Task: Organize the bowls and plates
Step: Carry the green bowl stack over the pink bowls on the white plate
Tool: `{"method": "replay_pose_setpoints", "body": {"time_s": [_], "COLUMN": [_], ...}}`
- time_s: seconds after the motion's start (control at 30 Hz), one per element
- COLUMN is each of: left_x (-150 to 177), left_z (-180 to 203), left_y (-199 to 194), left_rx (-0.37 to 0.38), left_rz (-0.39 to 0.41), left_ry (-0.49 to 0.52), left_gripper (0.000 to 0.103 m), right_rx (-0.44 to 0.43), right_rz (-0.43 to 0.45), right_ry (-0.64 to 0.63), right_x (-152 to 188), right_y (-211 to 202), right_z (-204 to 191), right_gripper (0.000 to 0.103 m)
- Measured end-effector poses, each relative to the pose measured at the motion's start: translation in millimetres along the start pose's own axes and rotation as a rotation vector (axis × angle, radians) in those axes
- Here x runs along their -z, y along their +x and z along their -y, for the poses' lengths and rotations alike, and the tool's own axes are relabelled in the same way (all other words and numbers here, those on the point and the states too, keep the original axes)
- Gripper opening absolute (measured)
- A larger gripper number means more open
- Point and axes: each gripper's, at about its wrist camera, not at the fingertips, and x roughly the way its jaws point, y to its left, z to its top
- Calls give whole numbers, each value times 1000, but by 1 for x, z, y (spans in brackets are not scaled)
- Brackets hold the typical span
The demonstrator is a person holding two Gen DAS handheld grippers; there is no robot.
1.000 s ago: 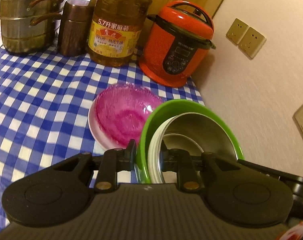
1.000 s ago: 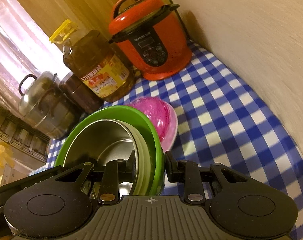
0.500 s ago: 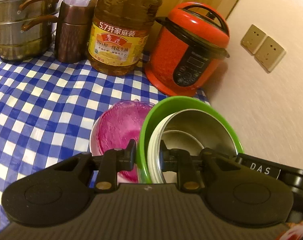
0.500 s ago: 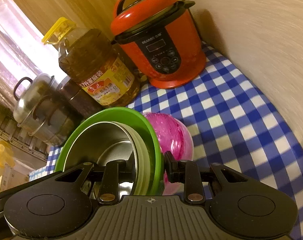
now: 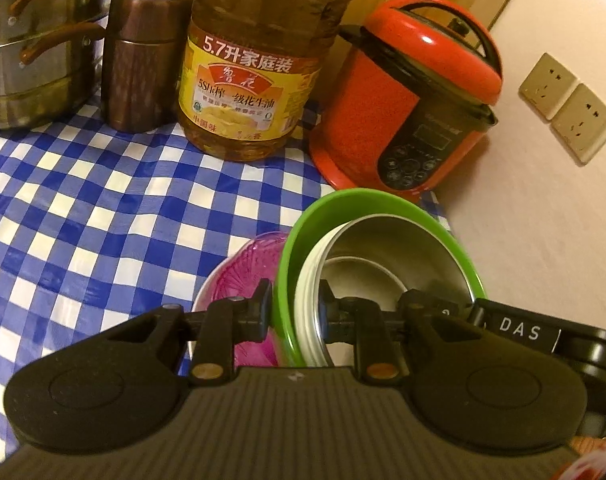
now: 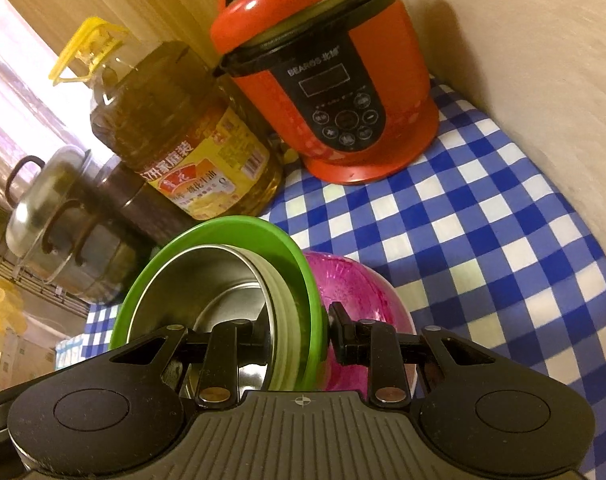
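— So how are the tongs set?
— Both clamp the nested stack's rim from opposite sides: left tongs (image 5: pixel 293 306), right tongs (image 6: pixel 301 320), each pinching the glossy green bowl (image 5: pixel 339 210) with the steel bowl (image 5: pixel 403 248) inside.
— Where's the stack?
— Tilted above the checked worktop (image 5: pixel 103 216), over the ribbed pink glass bowl (image 6: pixel 355 288).
— Anything hidden?
— The stack's underside; whether it touches the pink bowl is unclear.

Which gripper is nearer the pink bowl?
Neither clearly. The left gripper and right gripper clamp opposite rims of the green bowl stack; the pink bowl sits just beyond each outer finger.
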Motion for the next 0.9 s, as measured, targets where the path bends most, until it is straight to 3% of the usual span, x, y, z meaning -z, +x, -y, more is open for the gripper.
{"method": "replay_pose_setpoints", "body": {"time_s": [0.9], "left_x": [9], "left_z": [-20], "left_y": [53], "left_rx": [-5], "left_rz": [-38], "left_ry": [4], "left_gripper": [20], "right_rx": [16], "right_rz": [-50], "right_ry": [21], "right_x": [11], "right_y": [52], "right_z": [27], "right_gripper": [28]}}
